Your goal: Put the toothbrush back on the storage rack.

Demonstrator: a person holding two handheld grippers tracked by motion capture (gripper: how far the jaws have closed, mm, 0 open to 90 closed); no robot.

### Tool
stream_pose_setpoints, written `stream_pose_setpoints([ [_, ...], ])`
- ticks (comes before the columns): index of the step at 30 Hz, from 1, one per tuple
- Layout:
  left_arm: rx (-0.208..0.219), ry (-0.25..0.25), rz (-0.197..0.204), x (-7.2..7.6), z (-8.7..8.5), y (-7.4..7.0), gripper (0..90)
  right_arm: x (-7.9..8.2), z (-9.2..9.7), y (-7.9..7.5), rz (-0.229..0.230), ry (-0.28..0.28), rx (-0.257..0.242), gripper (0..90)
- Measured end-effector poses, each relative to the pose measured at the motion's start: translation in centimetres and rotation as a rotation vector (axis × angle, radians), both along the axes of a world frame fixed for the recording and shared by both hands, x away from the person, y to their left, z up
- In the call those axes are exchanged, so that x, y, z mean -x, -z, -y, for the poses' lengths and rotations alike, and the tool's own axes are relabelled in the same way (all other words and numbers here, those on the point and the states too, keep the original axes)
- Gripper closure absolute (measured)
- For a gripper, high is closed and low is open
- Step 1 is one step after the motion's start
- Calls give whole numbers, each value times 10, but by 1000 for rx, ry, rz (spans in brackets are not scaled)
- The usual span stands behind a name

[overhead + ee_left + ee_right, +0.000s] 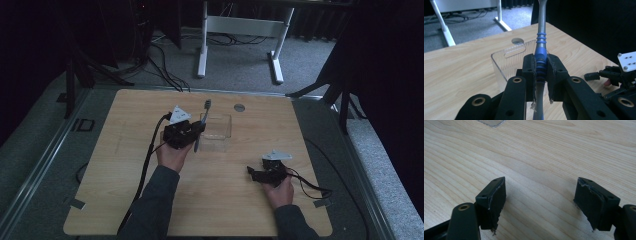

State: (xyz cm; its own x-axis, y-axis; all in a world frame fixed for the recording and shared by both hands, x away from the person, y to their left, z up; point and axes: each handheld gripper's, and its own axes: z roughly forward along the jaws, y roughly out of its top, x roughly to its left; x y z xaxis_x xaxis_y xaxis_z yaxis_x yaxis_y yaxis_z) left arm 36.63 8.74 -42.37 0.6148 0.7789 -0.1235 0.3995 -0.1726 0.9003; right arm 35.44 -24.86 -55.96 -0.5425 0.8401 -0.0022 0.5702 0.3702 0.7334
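Observation:
My left gripper (541, 67) is shut on a toothbrush (541, 37) with a grey and blue ribbed handle, which stands nearly upright between the pads. In the high view the left gripper (197, 129) holds the toothbrush (205, 112) at the near left edge of a clear plastic box (220, 126) in the middle of the table. Past the gripped handle, the clear box (509, 58) has a handle slot in its wall. My right gripper (540, 200) is open, low over bare wood, with nothing between its fingers. It sits at the right front of the table (255, 172).
The wooden table (125, 165) has a round cable hole (239, 107) behind the box. A white desk frame (240, 40) and cables lie on the carpet beyond. The other gripper (619, 72) shows at the right of the left gripper view.

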Motion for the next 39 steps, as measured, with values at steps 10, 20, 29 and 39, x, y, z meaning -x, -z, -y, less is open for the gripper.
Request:
stream_pose_setpoints([
  [10, 39, -5, 23, -2, 2, 1, 782, 0, 0, 0, 0, 0, 0, 249],
  [20, 66, -6, 31, -4, 5, 3, 782, 0, 0, 0, 0, 0, 0, 249],
  [29, 104, -20, 26, -10, 2, 4, 782, 0, 0, 0, 0, -3, 0, 248],
  [39, 145, -58, 37, -14, 1, 5, 782, 0, 0, 0, -1, -5, -1, 247],
])
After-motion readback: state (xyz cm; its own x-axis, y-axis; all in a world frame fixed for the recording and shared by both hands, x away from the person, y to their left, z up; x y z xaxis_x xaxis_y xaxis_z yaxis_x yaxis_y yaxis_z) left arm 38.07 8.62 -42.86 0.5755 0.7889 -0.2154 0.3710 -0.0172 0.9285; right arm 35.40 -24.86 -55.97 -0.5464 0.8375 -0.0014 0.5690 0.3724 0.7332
